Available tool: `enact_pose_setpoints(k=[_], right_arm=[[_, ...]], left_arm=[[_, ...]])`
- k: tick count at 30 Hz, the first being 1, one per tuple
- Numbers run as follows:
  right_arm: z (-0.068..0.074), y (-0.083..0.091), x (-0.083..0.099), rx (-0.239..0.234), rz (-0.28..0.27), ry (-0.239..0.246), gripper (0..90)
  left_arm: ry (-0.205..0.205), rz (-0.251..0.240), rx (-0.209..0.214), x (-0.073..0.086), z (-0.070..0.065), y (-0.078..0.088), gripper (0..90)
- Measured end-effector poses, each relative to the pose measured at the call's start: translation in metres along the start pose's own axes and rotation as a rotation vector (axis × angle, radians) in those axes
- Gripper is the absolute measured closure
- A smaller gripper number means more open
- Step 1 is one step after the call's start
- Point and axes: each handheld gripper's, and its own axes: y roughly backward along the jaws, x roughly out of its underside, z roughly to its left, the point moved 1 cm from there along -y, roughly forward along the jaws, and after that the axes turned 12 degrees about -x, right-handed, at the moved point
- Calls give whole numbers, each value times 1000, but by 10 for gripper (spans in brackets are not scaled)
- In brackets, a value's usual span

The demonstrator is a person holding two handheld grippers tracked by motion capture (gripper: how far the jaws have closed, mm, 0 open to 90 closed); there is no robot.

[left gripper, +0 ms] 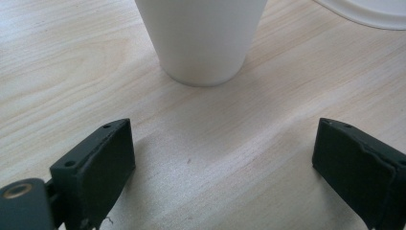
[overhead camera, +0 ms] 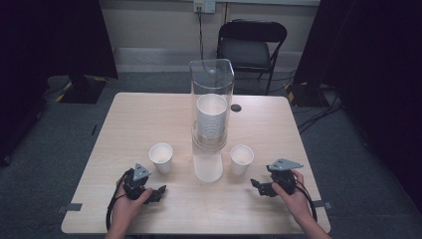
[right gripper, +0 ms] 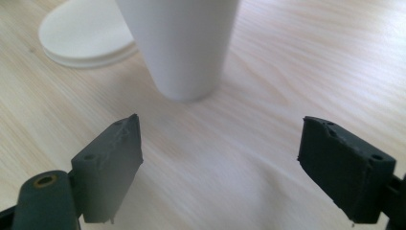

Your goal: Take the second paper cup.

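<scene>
1. High view shows your left tongs (overhead camera: 158, 191) and right tongs (overhead camera: 258, 185) resting low on the surface (overhead camera: 144, 119), each just short of a paper cup: the left cup (overhead camera: 161, 157) and the right cup (overhead camera: 242, 159) stand upright either side of the clear dispenser (overhead camera: 212, 99) with its stack of cups (overhead camera: 211, 115).
2. Both pairs of tongs stand wide apart and hold nothing, as the left gripper view and right gripper view confirm.
3. Empty paper cups are light, so if you push forward with one jaw leading, you likely tip or skid the cup instead of straddling it.
4. Squeeze hard and you probably crush the thin wall; the cup can then pop out.
5. Swinging either cup inward risks knocking the dispenser's white base (overhead camera: 207, 167), which sits just beside both.
</scene>
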Motion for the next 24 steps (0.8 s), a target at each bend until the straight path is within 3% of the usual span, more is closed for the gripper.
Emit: enact_pose_setpoints(k=[11, 24], right_arm=[[-16, 28, 26, 14, 9, -31, 145], [-23, 48, 50, 19, 20, -37, 145]], left_arm=[[0, 0, 0, 0, 0, 0, 68], [-1, 0, 0, 0, 0, 0, 68]])
